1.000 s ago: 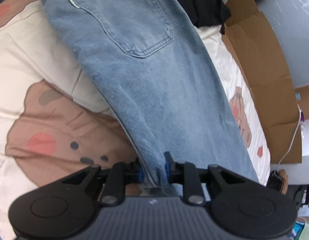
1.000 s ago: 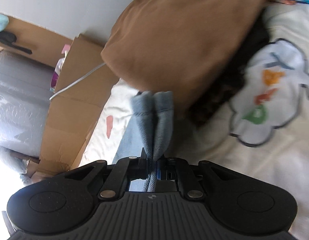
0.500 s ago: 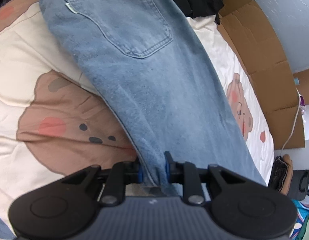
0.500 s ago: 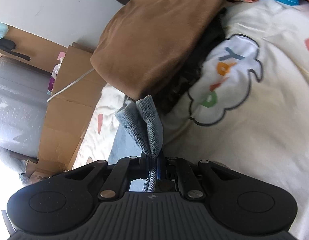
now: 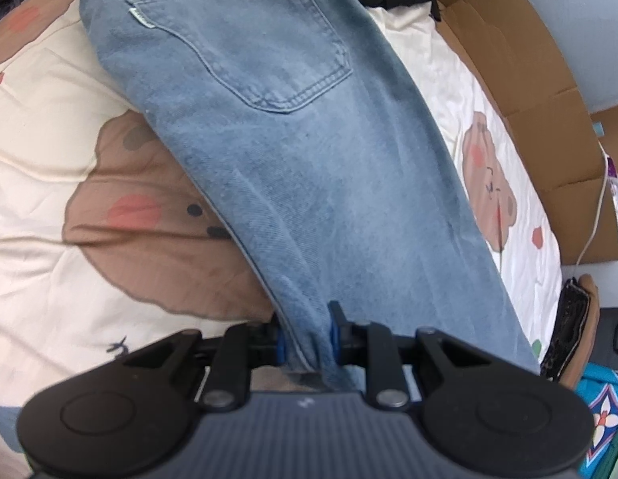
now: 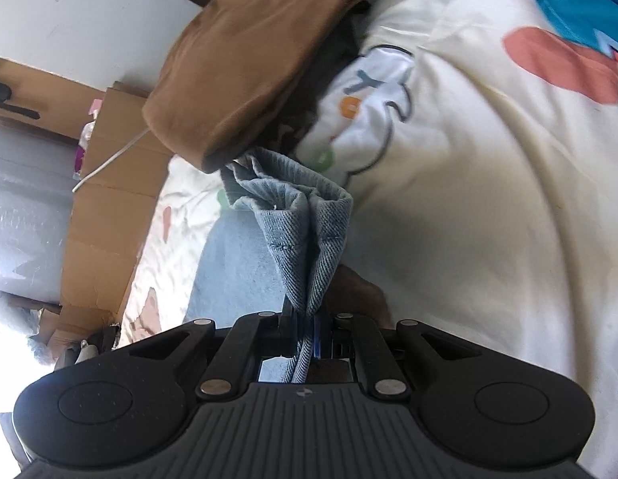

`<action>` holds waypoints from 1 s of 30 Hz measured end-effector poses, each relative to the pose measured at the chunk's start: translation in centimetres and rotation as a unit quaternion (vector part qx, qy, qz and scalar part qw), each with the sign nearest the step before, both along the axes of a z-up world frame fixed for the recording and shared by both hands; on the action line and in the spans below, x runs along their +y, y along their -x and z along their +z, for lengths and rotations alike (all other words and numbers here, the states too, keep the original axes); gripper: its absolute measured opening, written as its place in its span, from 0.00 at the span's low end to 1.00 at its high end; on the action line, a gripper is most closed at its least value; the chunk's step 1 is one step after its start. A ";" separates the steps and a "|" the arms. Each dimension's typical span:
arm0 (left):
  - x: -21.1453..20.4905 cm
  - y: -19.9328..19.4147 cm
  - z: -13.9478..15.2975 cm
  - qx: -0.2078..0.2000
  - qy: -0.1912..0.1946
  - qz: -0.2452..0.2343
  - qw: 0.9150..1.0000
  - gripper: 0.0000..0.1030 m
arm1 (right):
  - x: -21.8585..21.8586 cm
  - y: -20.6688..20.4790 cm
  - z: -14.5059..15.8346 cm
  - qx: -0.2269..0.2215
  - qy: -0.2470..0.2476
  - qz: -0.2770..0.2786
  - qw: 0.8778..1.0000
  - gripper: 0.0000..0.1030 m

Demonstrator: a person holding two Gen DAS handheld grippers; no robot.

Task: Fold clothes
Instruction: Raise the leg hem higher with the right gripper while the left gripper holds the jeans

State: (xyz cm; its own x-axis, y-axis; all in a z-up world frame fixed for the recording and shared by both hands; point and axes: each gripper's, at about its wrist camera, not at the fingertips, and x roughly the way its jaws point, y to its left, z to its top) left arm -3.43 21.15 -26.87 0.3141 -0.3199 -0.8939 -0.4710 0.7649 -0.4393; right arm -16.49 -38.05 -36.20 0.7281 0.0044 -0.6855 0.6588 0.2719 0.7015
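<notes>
A pair of light blue jeans (image 5: 293,167) lies across a cream bedspread (image 5: 37,127) printed with brown bears, running from the upper left of the left wrist view down to the lower middle, with a back pocket (image 5: 249,40) showing near the top. At the bottom of that view the left gripper (image 5: 307,335) pinches a bunched edge of the denim between its blue pads, its jaws narrow and pressed on the cloth. In the right wrist view the right gripper (image 6: 305,331) is clamped nearly closed on a gathered hem of the same jeans (image 6: 305,215), which rises in folds from the jaws toward the middle of the frame. Just above the hem sits a brown cushion (image 6: 245,64), with a dark fabric beneath its right edge. The bedspread (image 6: 488,207) fills the right side, showing a white cloud print with coloured letters. Flattened cardboard (image 6: 105,199) stands at the left edge of the bed, and a white cable (image 6: 109,163) hangs over it. In the left wrist view the cardboard (image 5: 540,92) lines the right side.
</notes>
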 end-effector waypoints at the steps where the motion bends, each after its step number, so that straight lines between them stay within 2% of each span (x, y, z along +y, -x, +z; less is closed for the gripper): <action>1: -0.1 0.0 -0.1 0.003 -0.001 -0.001 1.000 0.20 | 0.1 0.3 -0.2 0.004 -0.002 -0.001 1.000 0.05; 6: -0.9 -0.8 -1.0 0.015 -0.003 -0.005 1.000 0.21 | 0.3 1.4 -1.5 0.019 -0.007 0.000 1.000 0.05; 11: -1.7 -2.1 -2.3 0.022 -0.012 -0.008 1.000 0.21 | -0.6 2.0 -3.3 0.006 -0.029 -0.011 0.999 0.08; 14: -1.9 -2.7 -3.2 0.026 -0.012 -0.001 1.000 0.21 | -1.5 2.0 -3.8 0.008 -0.012 -0.007 1.000 0.12; 16: -2.0 -2.7 -3.6 0.029 -0.013 0.003 1.000 0.21 | -2.3 2.5 -4.3 0.004 -0.013 -0.017 1.000 0.19; 18: -2.3 -3.2 -4.1 0.033 -0.016 0.005 0.999 0.21 | -3.2 2.8 -5.0 -0.010 -0.023 -0.021 0.999 0.30; 22: -3.0 -4.3 -5.0 0.041 -0.023 0.007 0.999 0.21 | -4.8 3.1 -5.8 -0.033 -0.029 -0.015 0.999 0.33; 25: -3.5 -5.0 -5.4 0.045 -0.027 0.007 0.999 0.22 | -6.2 2.7 -6.5 -0.060 -0.060 0.018 0.996 0.43; 30: -4.0 -5.7 -6.1 0.050 -0.031 0.011 0.998 0.22 | -8.4 -0.3 -7.0 -0.055 -0.073 0.125 0.988 0.46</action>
